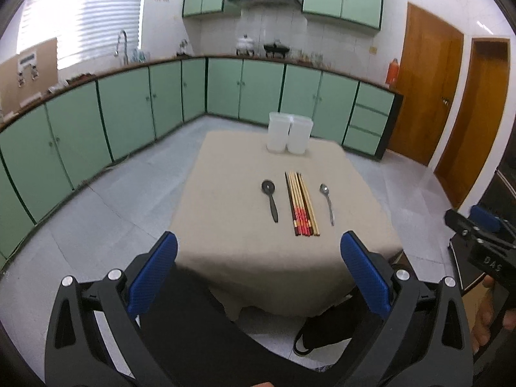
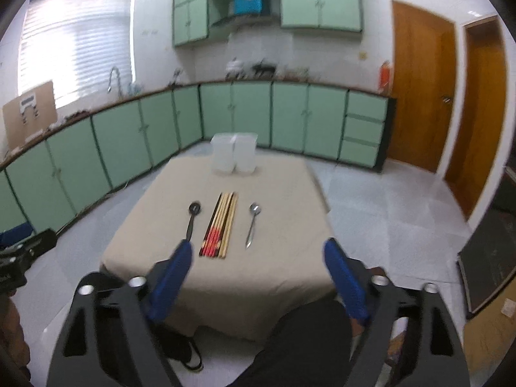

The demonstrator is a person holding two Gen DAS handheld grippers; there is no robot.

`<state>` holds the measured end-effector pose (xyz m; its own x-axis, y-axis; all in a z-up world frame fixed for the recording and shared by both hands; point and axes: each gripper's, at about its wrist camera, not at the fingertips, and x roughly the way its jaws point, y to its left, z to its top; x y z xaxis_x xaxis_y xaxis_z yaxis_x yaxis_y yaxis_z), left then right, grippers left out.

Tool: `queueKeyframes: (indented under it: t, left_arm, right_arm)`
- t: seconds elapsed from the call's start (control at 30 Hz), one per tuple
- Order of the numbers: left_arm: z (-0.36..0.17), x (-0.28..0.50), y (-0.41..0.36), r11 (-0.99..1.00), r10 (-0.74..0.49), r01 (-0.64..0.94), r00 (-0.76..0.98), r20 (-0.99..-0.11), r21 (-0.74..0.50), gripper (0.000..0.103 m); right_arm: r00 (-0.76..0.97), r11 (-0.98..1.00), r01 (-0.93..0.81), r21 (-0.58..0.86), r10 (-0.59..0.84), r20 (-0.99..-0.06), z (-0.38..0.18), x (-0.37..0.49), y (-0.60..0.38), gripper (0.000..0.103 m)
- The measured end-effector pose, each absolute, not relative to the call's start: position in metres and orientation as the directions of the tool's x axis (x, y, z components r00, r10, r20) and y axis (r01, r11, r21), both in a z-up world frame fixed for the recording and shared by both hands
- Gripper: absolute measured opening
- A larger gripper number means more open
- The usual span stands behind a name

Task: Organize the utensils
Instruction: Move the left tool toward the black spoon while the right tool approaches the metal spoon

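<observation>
- Chopsticks [image 1: 301, 204] bundled mid-table, black spoon [image 1: 270, 198] left, steel spoon [image 1: 327, 201] right; two white tubs [image 1: 288, 132] at far edge.
- I'd judge all light, stiff, slick; pinch mid-handle.
- Left gripper [image 1: 258, 271] and right gripper [image 2: 256, 277]: both released, empty, short of the table [image 1: 225, 193].

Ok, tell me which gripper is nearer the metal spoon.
Right, by a little. The right gripper hangs over the table's near edge just short of the metal spoon; the left gripper sits farther back and left.
</observation>
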<state>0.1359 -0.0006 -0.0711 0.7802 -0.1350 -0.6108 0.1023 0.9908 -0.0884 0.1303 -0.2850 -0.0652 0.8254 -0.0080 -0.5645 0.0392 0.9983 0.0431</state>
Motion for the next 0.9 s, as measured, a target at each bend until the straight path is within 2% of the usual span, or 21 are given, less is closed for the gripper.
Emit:
queueKeyframes:
  t: [0.03,0.2,0.27,0.4,0.47,0.77,0.9]
  left_arm:
    - [-0.076,0.142,-0.002,0.990,-0.140,0.105,0.774,-0.618,-0.093,0.098]
    - [-0.102,0.181,-0.009,0.986,-0.166,0.121,0.756,-0.634,-0.114,0.097]
    - [-0.109,0.193,-0.013,0.986,-0.168,0.121,0.751,-0.638,-0.116,0.097]
    - [-0.128,0.223,-0.023,0.987,-0.159,0.118,0.738,-0.655,-0.108,0.097]
    - [-0.143,0.244,-0.028,0.989,-0.150,0.118,0.724,-0.673,-0.093,0.097]
    - [-0.216,0.336,-0.046,0.981,-0.192,0.146,0.612,-0.767,-0.129,0.097]
    - [-0.243,0.367,-0.054,0.986,-0.159,0.132,0.581,-0.798,-0.100,0.097]
  right_arm:
    - [0.814,0.998,0.019,0.059,0.019,-0.580,-0.074,0.142,-0.285,0.069]
    - [0.755,0.988,-0.043,0.149,0.130,-0.643,-0.116,0.194,-0.285,0.056]
    - [0.736,0.987,-0.045,0.157,0.139,-0.663,-0.134,0.217,-0.286,0.047]
    - [0.708,0.987,-0.029,0.160,0.133,-0.693,-0.164,0.256,-0.286,0.039]
    - [0.687,0.983,-0.025,0.180,0.148,-0.712,-0.183,0.278,-0.288,0.030]
    - [0.605,0.980,-0.016,0.197,0.166,-0.779,-0.243,0.336,-0.291,0.026]
    - [0.585,0.980,-0.021,0.196,0.171,-0.792,-0.255,0.346,-0.289,0.026]
